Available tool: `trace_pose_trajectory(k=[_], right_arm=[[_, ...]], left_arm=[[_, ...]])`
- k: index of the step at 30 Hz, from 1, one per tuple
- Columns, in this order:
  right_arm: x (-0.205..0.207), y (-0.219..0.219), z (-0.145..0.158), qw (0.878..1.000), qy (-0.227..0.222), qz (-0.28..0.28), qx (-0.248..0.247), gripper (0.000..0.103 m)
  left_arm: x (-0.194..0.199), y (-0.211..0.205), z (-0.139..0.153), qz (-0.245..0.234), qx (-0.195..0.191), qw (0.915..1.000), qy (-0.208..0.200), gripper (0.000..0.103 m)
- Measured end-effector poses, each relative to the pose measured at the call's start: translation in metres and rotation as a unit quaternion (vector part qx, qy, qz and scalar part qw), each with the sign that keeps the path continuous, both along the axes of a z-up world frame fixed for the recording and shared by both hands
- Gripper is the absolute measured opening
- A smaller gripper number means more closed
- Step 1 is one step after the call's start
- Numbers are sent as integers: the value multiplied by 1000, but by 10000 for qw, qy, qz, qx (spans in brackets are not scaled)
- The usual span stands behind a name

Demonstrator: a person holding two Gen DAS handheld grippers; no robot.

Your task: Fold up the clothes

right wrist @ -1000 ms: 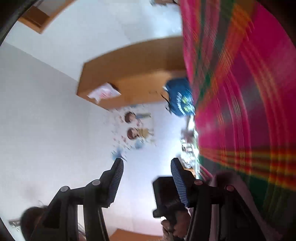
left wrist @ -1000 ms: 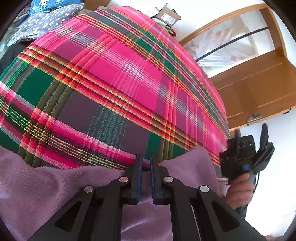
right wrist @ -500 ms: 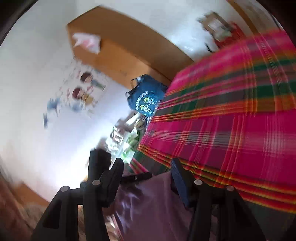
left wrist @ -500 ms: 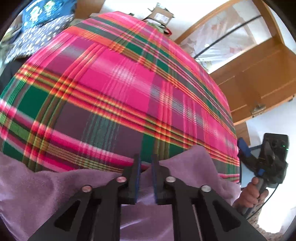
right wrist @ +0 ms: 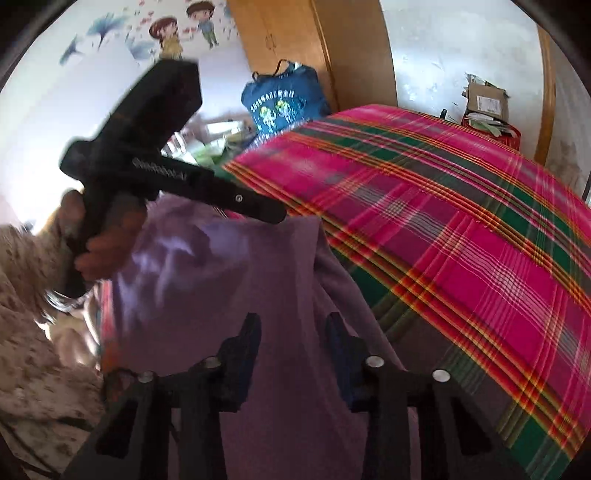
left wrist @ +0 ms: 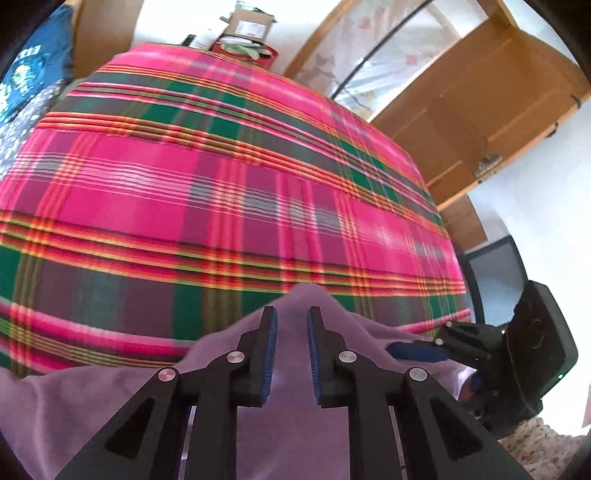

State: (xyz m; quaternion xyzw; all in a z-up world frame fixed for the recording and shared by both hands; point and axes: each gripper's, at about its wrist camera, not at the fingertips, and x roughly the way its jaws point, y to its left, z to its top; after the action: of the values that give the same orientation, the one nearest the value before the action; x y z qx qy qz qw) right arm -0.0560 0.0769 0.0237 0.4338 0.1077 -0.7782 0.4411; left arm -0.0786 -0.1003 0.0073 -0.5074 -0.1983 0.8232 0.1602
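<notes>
The purple garment [left wrist: 291,417] lies at the near edge of the plaid bedspread [left wrist: 207,192]. The left gripper [left wrist: 291,350] holds its fingers slightly apart, cloth between them unpinched. The right gripper [right wrist: 291,354] has just been closing, fingers still apart over the garment.

A plaid bedspread [left wrist: 229,206] covers the bed — broad pink squares crossed by green bands and thin red, orange and yellow lines. At its far end a red box [right wrist: 493,129] carries a cardboard carton [right wrist: 485,99] with a white label. A blue bag [right wrist: 286,101] with printed figures and lettering hangs near a wooden wardrobe [right wrist: 291,44]. On the white wall beside it are cartoon stickers [right wrist: 184,26] of two children, with blue leaves and small red petals scattered around them. In the left wrist view a wooden door [left wrist: 476,107] with a metal latch stands beyond the bed, next to a pale patterned curtain [left wrist: 373,59].
</notes>
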Motion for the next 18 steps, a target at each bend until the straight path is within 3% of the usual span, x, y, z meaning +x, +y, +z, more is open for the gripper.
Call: trace_pose_trajectory(k=[3, 6, 9, 13, 15, 18], right_arm=[[-7, 0, -6, 9999, -38, -49, 149, 28], [-13, 1, -7, 9997, -229, -35, 76, 4], [-21, 9, -1, 9938, -950, 184, -550, 3], [-49, 34, 3, 9720, -1838, -26, -1467, 3], [-68, 44, -7, 9675, -2009, -437, -1473, 3], [-76, 40, -26, 9698, -2082, -745, -1030, 3]], left_arm=[[0, 6, -1, -67, -77, 9999, 25, 17], [-4, 7, -4, -62, -49, 10000, -32, 17], [-6, 7, -4, -50, -33, 10000, -33, 17], [-7, 8, -6, -7, -72, 10000, -29, 17], [-10, 8, -8, 33, -105, 9999, -66, 17], [-14, 7, -12, 92, -186, 9997, -109, 17]])
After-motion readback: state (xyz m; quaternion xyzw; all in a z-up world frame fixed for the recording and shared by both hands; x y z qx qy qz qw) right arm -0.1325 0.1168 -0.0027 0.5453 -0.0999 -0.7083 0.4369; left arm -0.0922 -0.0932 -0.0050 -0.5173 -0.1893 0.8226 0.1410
